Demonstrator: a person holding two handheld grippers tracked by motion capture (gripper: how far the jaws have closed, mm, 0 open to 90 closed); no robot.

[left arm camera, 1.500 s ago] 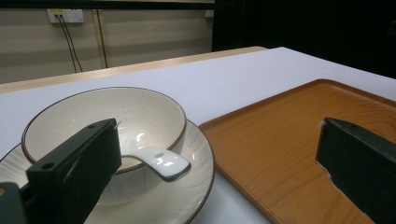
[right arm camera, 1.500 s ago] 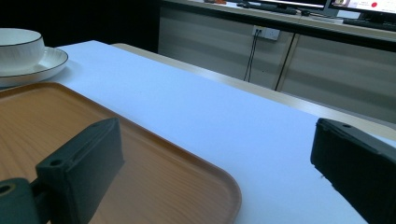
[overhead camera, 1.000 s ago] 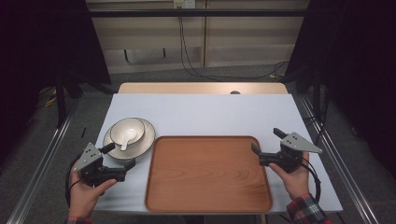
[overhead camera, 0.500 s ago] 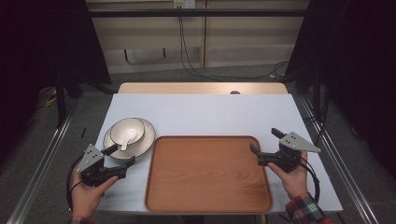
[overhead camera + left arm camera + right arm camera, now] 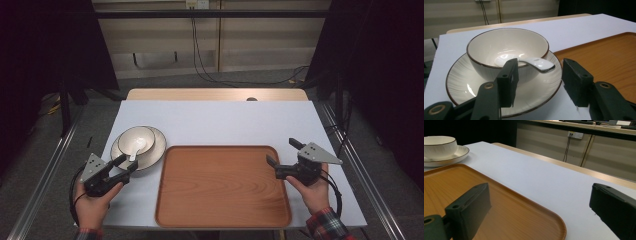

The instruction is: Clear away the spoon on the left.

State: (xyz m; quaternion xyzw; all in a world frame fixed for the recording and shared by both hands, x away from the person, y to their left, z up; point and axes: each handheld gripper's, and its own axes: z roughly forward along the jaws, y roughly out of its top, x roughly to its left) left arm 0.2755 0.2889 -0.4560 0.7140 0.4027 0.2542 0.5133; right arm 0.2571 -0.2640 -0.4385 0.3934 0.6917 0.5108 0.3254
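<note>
While left gripper (image 5: 537, 82) closes, spoon (image 5: 529, 62) bowl half hidden by jaw.

High view looks down; both claw views sit low, sharing the bowl (image 5: 507, 53).

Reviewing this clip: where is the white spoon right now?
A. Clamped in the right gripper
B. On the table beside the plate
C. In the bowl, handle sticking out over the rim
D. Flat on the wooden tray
C: the spoon lies in the bowl on the plate, its handle reaching over the rim toward the left gripper, whose jaws do not touch it.
</note>
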